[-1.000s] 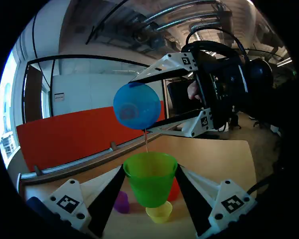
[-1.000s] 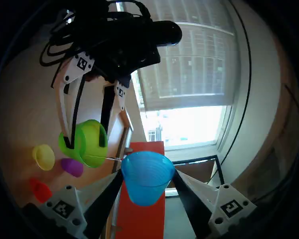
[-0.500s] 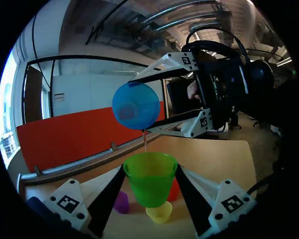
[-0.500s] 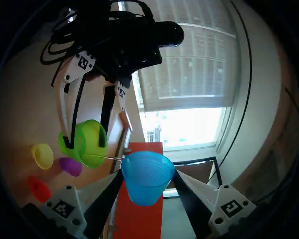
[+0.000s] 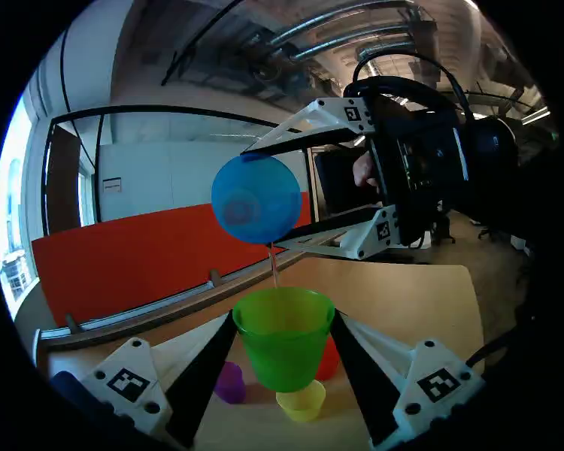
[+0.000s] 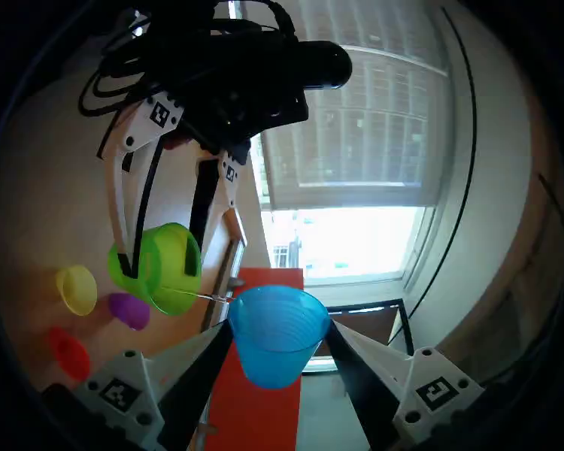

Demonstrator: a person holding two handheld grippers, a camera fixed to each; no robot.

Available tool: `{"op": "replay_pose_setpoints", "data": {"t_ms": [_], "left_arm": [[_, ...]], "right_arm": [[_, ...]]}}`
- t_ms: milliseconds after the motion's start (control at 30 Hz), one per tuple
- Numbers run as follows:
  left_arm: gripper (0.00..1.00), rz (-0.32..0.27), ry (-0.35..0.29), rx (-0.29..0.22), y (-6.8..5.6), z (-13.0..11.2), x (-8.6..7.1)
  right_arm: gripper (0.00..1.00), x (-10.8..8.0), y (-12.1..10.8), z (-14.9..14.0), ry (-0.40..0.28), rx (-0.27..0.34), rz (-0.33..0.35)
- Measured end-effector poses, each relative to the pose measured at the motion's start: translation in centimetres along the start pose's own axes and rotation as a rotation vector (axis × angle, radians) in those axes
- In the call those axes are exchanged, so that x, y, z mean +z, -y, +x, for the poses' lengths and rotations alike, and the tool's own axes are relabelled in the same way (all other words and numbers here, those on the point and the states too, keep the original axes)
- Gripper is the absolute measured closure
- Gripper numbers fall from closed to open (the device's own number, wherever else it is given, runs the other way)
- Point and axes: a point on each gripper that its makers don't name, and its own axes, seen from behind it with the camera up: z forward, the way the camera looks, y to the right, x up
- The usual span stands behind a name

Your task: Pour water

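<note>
The left gripper [image 5: 283,334] has its 2 fingers drawn partway in, pressing both sides of the green cup [image 5: 283,357], which it holds upright as the catcher. Just below and behind the green cup, 3 small cups, purple [image 5: 229,382], yellow [image 5: 301,400] and red [image 5: 329,362], sit on the table [image 5: 417,301], clear of the pour. A thin thread of water [image 5: 273,264] falls inside the green cup's far rim. It comes from the blue cup [image 5: 256,199], tipped on its side just above, I'd judge to keep the flow slim. The right gripper [image 6: 278,331] pinches the blue cup the same way. Beyond the green cup runs an orange partition [image 5: 131,255].
</note>
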Motion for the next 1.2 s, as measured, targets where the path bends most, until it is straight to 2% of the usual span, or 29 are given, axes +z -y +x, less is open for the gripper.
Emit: {"op": "replay_pose_setpoints", "data": {"t_ms": [1200], "left_arm": [[0.12, 0.000, -0.005, 0.003, -0.22, 0.17, 0.10]], "right_arm": [[0.09, 0.09, -0.26, 0.23, 0.009, -0.063, -0.015]]}}
